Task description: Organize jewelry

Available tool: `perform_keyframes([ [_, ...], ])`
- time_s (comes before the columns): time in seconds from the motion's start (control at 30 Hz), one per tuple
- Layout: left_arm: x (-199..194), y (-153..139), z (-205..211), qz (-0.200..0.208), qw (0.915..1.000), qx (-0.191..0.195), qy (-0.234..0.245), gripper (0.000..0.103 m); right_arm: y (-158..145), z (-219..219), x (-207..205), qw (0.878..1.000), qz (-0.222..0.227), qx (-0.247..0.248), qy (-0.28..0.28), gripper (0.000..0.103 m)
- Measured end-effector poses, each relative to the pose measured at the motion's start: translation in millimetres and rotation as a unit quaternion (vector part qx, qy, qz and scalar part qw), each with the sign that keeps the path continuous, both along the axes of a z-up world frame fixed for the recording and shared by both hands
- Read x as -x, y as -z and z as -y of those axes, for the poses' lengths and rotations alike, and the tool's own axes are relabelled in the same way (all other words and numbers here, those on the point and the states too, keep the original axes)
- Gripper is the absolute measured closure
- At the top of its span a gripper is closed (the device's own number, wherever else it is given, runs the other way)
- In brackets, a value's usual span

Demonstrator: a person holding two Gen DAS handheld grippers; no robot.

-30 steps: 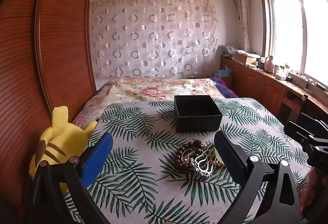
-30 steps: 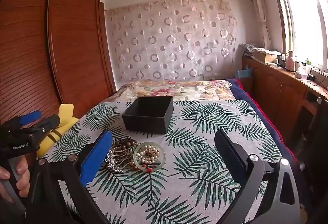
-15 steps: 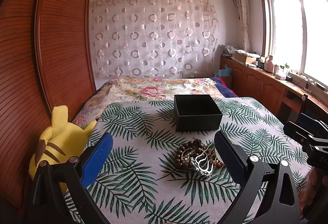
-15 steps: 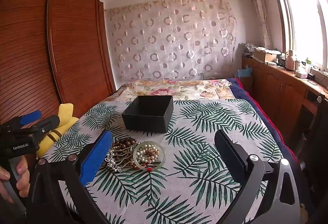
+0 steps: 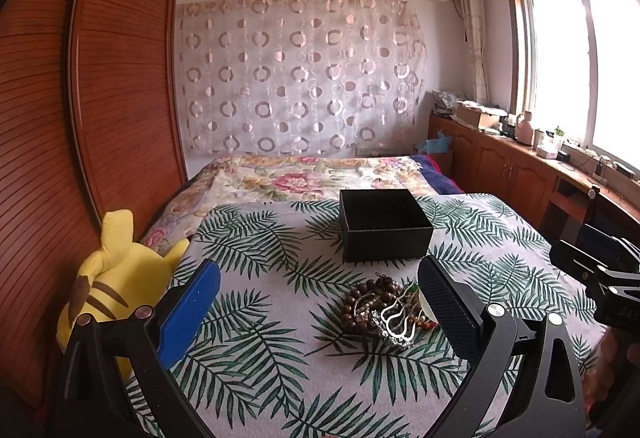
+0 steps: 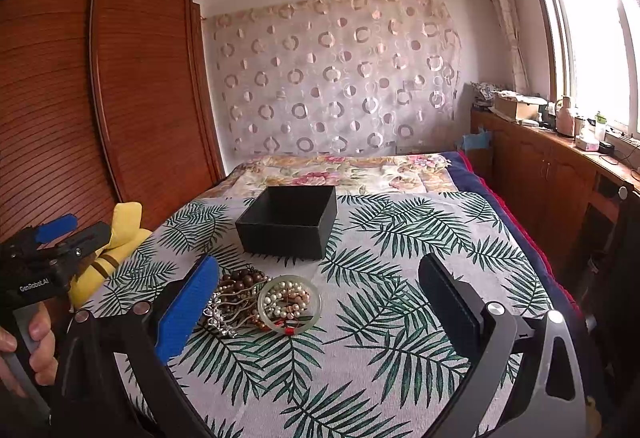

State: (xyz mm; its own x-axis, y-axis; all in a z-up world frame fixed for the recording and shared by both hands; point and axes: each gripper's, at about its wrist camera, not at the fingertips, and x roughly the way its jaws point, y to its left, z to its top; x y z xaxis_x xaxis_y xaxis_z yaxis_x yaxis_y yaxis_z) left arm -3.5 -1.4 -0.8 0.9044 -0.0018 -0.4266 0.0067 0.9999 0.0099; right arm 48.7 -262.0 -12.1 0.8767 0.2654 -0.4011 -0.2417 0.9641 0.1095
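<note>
A pile of jewelry (image 5: 384, 308) lies on the palm-leaf cloth: brown wooden beads (image 6: 240, 280), a silver hair clip (image 5: 396, 322), a pale green bangle (image 6: 289, 302) with pearl beads inside it. An open, empty black box (image 5: 382, 224) stands just behind the pile; it also shows in the right wrist view (image 6: 290, 220). My left gripper (image 5: 320, 302) is open and empty, held above the cloth in front of the pile. My right gripper (image 6: 320, 298) is open and empty, with the pile near its left finger.
A yellow plush toy (image 5: 112, 278) lies at the cloth's left edge beside the wooden wardrobe (image 5: 80, 117). A floral bedspread (image 5: 304, 177) lies behind the box. Wooden cabinets (image 6: 552, 173) with clutter run under the window on the right.
Both views have shifted very slightly; the pile and the box have not moved. Both grippers stay open.
</note>
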Motion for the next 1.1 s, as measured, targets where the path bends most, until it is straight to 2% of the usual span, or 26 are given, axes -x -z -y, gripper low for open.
perform_keyframes([
  [0.63, -1.2, -17.0, 2.4, 0.005, 1.0000, 0.001, 0.000, 0.007, -6.5, -0.6, 2.1, 1.000, 0.002, 0.000, 0.000, 0.002],
  [1.1, -0.1, -15.4, 2.0, 0.006, 1.0000, 0.002, 0.000, 0.007, -6.3, -0.6, 2.5, 1.000, 0.003, 0.000, 0.001, 0.002],
])
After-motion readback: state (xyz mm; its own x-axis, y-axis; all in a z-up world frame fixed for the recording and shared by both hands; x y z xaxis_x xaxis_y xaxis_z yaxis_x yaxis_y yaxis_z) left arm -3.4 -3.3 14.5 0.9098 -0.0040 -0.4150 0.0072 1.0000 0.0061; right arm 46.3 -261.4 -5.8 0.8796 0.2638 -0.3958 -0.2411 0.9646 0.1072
